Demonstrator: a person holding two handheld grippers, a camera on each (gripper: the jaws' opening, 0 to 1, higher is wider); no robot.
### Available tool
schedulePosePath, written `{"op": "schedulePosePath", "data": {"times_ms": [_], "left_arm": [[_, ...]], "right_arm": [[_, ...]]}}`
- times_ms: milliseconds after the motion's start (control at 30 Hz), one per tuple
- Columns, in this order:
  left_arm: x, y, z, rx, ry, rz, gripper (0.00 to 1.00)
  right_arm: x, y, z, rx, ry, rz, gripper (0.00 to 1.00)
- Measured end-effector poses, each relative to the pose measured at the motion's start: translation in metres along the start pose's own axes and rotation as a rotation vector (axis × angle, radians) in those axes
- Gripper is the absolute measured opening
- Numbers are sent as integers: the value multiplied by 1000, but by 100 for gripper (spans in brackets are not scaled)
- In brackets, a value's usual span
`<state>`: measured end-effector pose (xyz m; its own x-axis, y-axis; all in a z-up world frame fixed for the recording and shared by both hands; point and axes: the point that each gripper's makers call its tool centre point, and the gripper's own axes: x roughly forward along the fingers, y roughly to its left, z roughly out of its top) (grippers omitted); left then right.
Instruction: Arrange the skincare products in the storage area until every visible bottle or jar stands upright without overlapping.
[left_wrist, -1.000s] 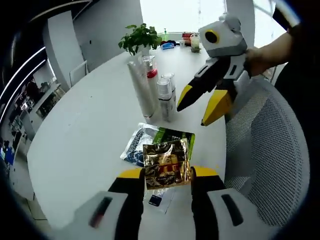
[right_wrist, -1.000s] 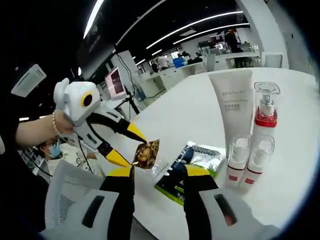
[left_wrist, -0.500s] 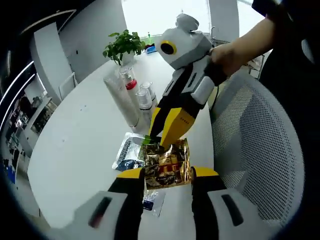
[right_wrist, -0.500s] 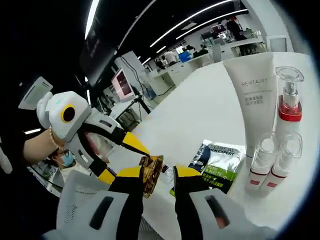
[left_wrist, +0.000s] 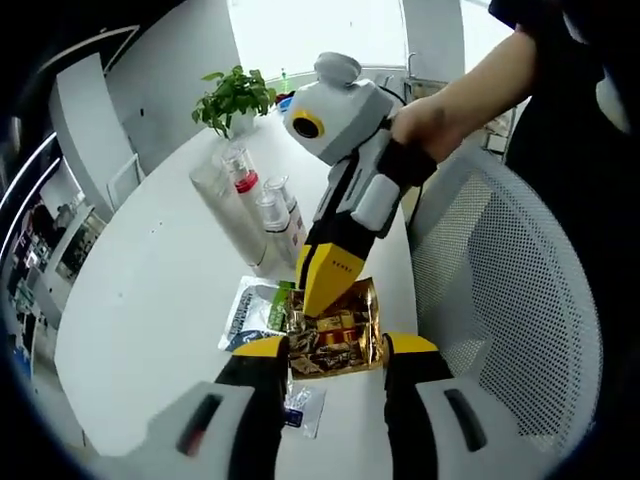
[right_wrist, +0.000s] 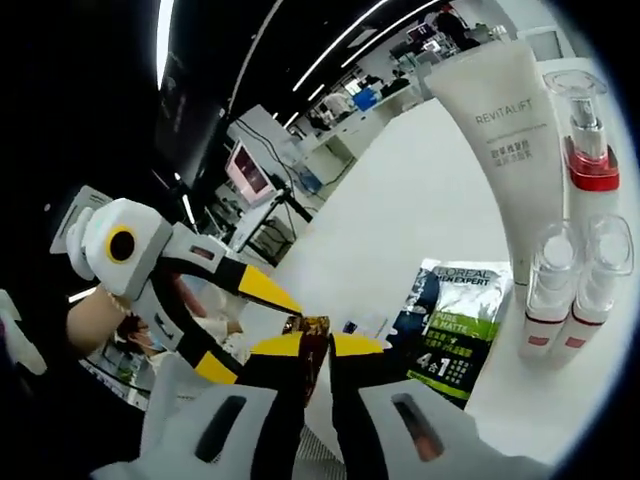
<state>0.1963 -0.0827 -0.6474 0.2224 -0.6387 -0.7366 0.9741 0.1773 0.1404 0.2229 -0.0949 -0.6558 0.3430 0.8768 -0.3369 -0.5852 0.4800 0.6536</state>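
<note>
The gold sachet (left_wrist: 335, 338) is held above the near table (left_wrist: 150, 300) edge, pinched by both the left gripper (left_wrist: 335, 350) and the right gripper (right_wrist: 317, 348). If they pull apart, I think it may tear, or fall onto the green sachet (right_wrist: 455, 325) beside the upright bottles (right_wrist: 570, 290).

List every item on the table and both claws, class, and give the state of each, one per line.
Left claw: shut on the gold sachet.
Right claw: shut on the same sachet's edge.
Gold sachet: held off the table by both claws.
Revitalift tube: standing upright.
Red-collared pump bottle: upright, cap on.
Two small pump bottles: upright, side by side.
Green sachet: lying flat.
</note>
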Motion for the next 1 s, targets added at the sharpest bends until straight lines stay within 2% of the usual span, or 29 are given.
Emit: {"op": "schedulePosePath", "data": {"times_ms": [33, 133, 233, 367, 467, 633, 767, 867, 933, 967, 1000], "left_arm": [[0, 0, -1, 0, 4, -3, 39], [-1, 4, -3, -9, 10, 14, 27], [-1, 4, 2, -57, -33, 0, 33], [-1, 6, -1, -65, -24, 16, 35], [-2, 9, 0, -131, -55, 33, 37], [-6, 18, -9, -232, -96, 66, 38], [-10, 23, -8, -360, -168, 98, 38], [-13, 28, -4, -491, -244, 125, 37], [-17, 33, -3, -623, -317, 143, 37], [-18, 35, 2, -713, -371, 153, 36], [-20, 36, 4, -764, -414, 153, 35]], "right_arm": [[0, 1, 1, 5, -5, 3, 4], [-1, 7, 1, -2, -5, 38, 1], [-1, 6, 2, -5, -18, 35, 1], [-4, 0, 4, 7, -32, 2, 1], [-6, -4, 8, 48, -55, 1, 1], [-12, -2, 13, 76, -100, 3, 1], [-16, -4, 21, 101, -153, 1, 1], [-19, -4, 28, 142, -206, 7, 1], [-21, -5, 33, 163, -237, 9, 1], [-22, -5, 35, 172, -249, 12, 1], [-23, -4, 39, 188, -274, 17, 1]]}}
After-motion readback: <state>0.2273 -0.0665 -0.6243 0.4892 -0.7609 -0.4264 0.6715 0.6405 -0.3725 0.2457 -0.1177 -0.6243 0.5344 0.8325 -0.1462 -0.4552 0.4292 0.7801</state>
